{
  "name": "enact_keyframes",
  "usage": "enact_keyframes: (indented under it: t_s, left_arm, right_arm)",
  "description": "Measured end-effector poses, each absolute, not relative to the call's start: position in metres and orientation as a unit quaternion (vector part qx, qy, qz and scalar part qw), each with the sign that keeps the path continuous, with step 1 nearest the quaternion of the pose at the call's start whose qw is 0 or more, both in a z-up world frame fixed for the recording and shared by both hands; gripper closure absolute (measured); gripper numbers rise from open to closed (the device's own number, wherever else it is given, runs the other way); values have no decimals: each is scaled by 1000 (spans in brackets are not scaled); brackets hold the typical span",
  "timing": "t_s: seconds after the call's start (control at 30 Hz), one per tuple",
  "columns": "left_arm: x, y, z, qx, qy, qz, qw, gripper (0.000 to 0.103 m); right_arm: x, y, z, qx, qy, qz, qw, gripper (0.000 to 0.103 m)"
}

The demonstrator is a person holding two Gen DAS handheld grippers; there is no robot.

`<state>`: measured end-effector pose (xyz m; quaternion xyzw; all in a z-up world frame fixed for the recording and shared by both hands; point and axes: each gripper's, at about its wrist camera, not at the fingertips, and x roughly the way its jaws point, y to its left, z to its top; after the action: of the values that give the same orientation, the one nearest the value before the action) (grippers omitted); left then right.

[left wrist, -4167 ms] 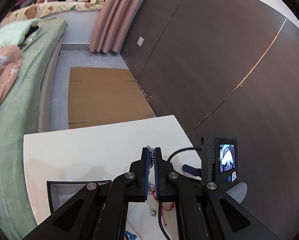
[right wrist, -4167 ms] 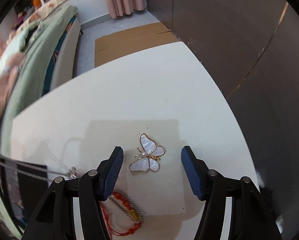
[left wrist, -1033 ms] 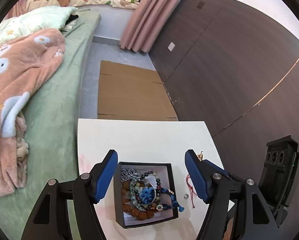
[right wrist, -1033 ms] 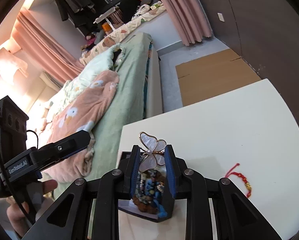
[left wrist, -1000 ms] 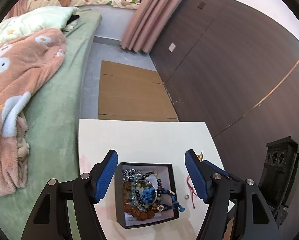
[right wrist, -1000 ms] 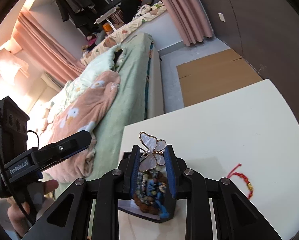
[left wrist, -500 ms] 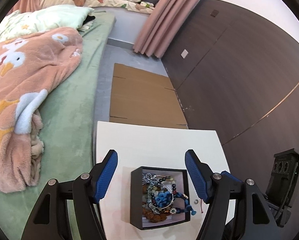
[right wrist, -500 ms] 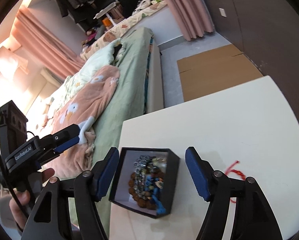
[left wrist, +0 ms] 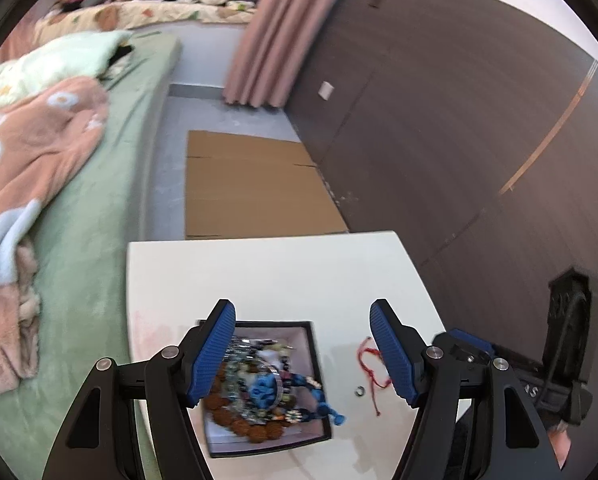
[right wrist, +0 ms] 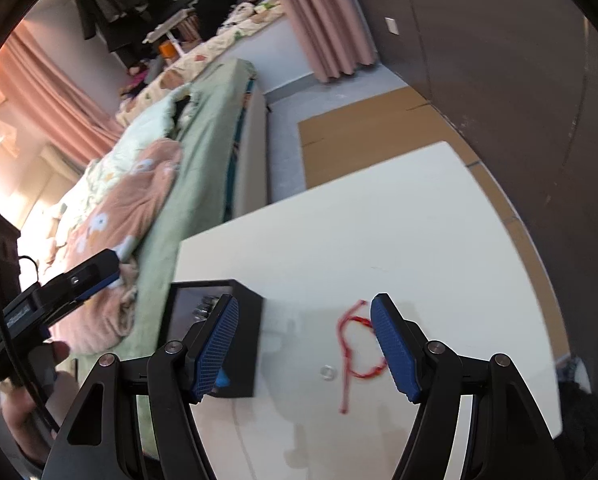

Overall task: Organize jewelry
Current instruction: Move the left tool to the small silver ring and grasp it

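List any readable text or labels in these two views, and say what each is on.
"AS": white letters, cut off at the edge, on the right gripper's housing; reading uncertain.
White label on the left gripper's housing: too blurred to read.
No other text is visible.

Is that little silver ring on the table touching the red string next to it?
Apart. In the right wrist view, the small ring lies on bare white table with a clear strip of tabletop between it and the red string bracelet.
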<state>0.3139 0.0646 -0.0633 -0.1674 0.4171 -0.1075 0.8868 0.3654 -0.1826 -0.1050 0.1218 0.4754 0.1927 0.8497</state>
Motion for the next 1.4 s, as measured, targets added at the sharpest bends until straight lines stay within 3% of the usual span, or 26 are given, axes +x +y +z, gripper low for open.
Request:
enact_keyframes:
  t_s: [0.23, 0.6, 0.87, 0.97, 1.4]
  left_arm:
    - [311, 24, -74, -122, 434, -139, 882, 34]
    - [307, -32, -106, -39, 474, -184, 860, 60]
    - [305, -61, -133, 17, 506, -194, 840, 69]
    - [308, -69, -147, 31, 525, -195, 828, 81]
    - [315, -89, -176, 68, 550, -178, 813, 81]
  right_arm:
    - [362, -208, -114, 104, 497, 167, 845, 34]
    - [355, -244, -124, 81, 509, 156, 842, 34]
    - [353, -265, -137, 67, 530, 144, 833, 34]
    - [353, -268, -137, 67, 530, 144, 833, 34]
    - [354, -275, -139, 64, 532, 145, 832, 34]
